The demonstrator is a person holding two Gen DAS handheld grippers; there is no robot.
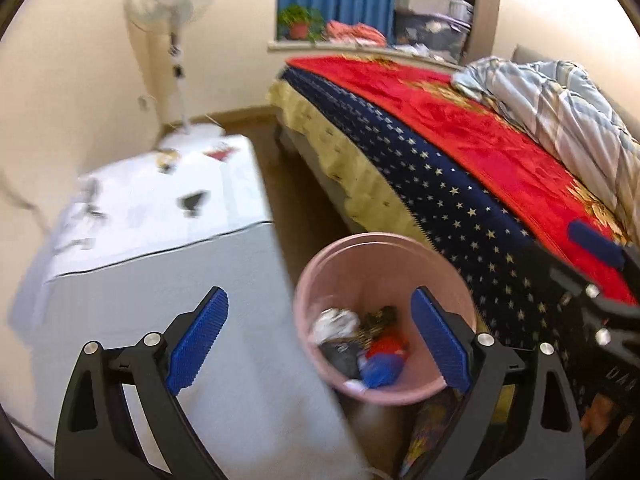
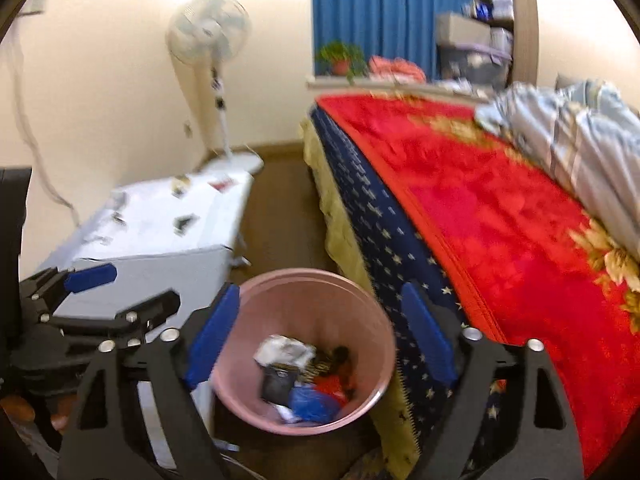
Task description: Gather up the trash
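From the left wrist view, the left claw [image 1: 320,340] is seen spread wide with nothing held between its blue pads. A pink bin [image 1: 384,320] stands on the floor between a white box [image 1: 168,216] and the bed [image 1: 480,152], just beside both. Mixed trash [image 1: 360,344] lies at the bottom of the bin: something white, something dark, a red piece and a blue piece. The right claw [image 1: 596,256] is glimpsed at the right edge, over the bed's starred border. The frame is blurred, so finer detail cannot be told.

From the right wrist view, the right claw [image 2: 320,336] is likewise held wide open and empty, framing the bin [image 2: 304,300] from above. The left claw [image 2: 92,280] is seen at the left, over the white box [image 2: 168,220]. A standing fan [image 2: 208,40] is placed by the far wall.

No loose trash outside the bin can be made out. A risk is judged in the tight gap: the bin could be tipped if a claw catches its rim, and the two claws, held near each other, could collide.
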